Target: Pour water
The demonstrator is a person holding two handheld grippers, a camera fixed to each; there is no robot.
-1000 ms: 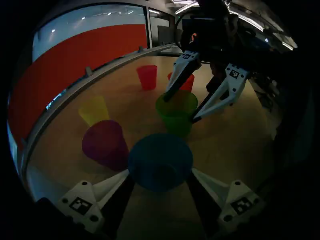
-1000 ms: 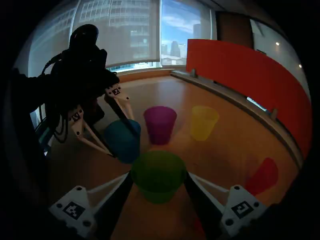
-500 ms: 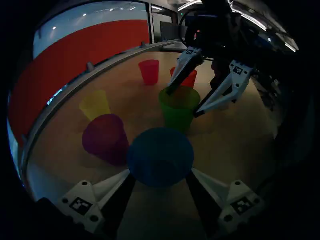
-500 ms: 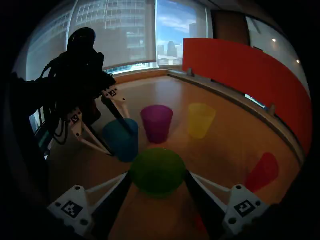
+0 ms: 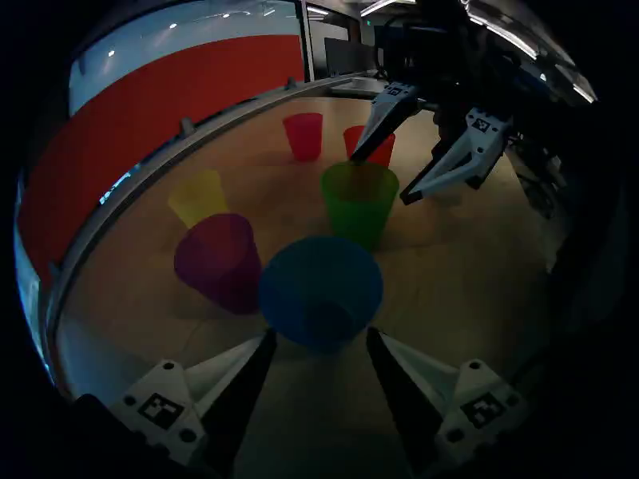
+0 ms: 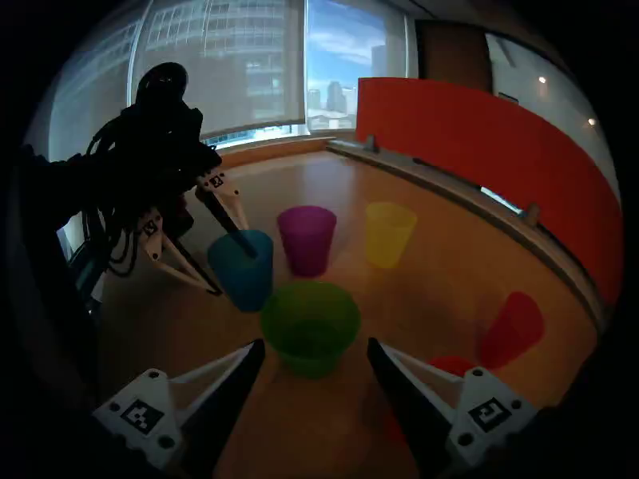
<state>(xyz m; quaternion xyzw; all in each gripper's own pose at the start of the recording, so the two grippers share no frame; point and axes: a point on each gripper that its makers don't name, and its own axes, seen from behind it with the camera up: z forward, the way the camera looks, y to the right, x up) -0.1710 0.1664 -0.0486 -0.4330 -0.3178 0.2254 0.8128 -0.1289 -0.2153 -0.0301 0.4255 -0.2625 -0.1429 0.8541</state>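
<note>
Both grippers open, a cup in front of each

The left gripper (image 5: 320, 333) is spread wide, with the blue cup (image 5: 319, 287) upright on the table (image 5: 463, 271) just past its tips. The right gripper (image 6: 313, 343) faces the green cup (image 6: 310, 323) the same way and grips nothing. The cups look light, thin and tapered, so take hold mid-wall, gently.

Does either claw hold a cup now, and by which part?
Nothing is held. The left claw is open at the blue cup, the right claw open at the green cup.
</note>
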